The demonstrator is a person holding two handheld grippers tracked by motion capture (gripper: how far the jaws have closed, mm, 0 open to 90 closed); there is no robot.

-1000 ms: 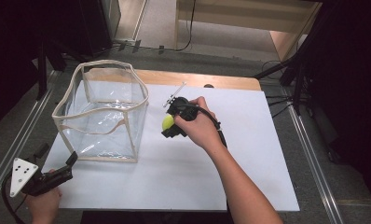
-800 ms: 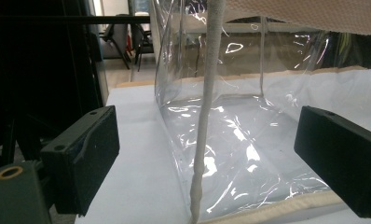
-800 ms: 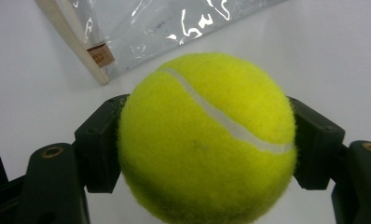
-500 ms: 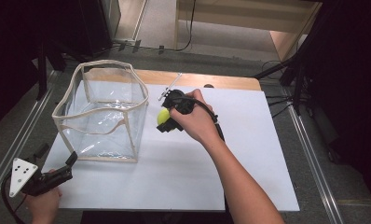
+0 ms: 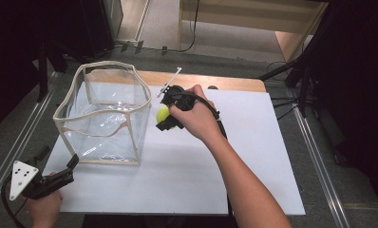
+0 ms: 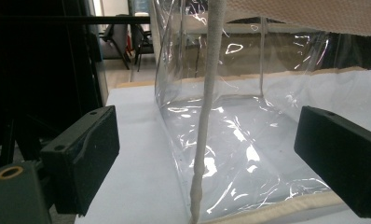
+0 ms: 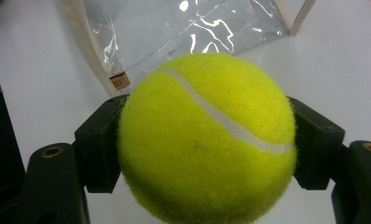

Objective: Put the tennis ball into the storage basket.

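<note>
A white table point(image 5: 187, 185) bears a clear bag point(image 5: 101, 118) with cream trim, standing open at its left. Just right of the bag, the right gripper point(image 5: 165, 118) clamps a yellow tennis ball point(image 5: 162, 114) above the tabletop. The left gripper point(image 5: 66, 170) rests near the bag's front corner, jaws wide apart.

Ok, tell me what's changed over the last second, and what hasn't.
The right tool, shut on the tennis ball, has carried it up and toward the clear bag; the ball now sits beside the bag's right wall, not yet inside. The grip held throughout. The left tool, open, and the bag stayed put on the white table.
</note>
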